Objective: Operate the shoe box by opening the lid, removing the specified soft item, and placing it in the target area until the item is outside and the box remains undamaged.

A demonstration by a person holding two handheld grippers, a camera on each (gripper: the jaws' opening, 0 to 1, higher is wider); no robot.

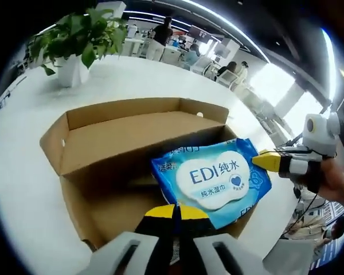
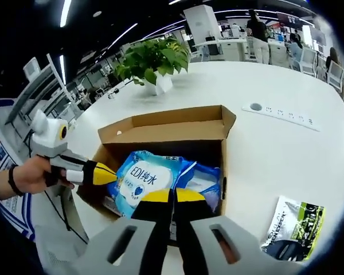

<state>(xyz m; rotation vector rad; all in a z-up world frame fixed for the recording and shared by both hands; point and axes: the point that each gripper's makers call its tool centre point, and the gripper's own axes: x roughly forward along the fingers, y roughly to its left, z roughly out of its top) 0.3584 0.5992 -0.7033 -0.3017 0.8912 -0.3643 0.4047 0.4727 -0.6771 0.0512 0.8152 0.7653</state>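
An open brown cardboard shoe box lies on the white table with its lid flap folded back. A blue wet wipes pack marked "EDI" is tilted up over the box's near side. At the pack's near edge my left gripper is shut on it, and it comes in from the left of the right gripper view, held by a hand. My right gripper is shut on the pack's other edge. A second blue pack lies in the box beside the first.
A potted green plant stands on the table beyond the box. A black and green packet lies to the right, near a socket strip. People and desks are far behind.
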